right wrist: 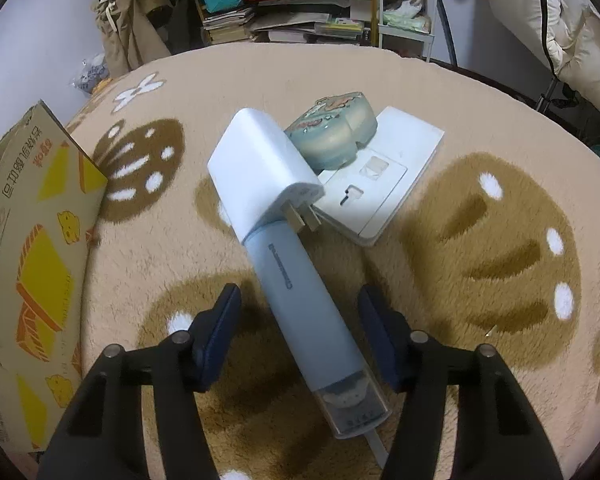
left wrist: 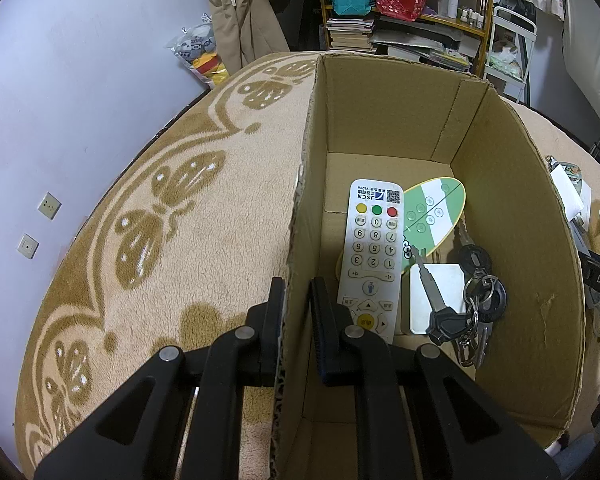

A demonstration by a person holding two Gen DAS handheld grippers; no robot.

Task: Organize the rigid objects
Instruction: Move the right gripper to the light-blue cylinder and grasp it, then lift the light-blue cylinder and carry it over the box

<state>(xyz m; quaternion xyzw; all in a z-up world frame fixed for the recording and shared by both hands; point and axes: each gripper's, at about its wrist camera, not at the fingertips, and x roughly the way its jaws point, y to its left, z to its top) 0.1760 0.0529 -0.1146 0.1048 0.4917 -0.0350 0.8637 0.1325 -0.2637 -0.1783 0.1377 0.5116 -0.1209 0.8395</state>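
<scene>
In the left wrist view my left gripper is shut on the left wall of an open cardboard box, one finger outside, one inside. On the box floor lie a white remote, a green and white oval card, a small white square block and a bunch of keys. In the right wrist view my right gripper straddles a pale blue cylinder with a clear cap; its pads stand apart from it on both sides. A white plug adapter rests across the cylinder's far end.
Everything sits on a beige fleece cover with brown patterns. Beyond the adapter lie a white socket plate and a blue-green decorated case on it. The box's printed outer wall stands at the left. Shelves with books and bags fill the background.
</scene>
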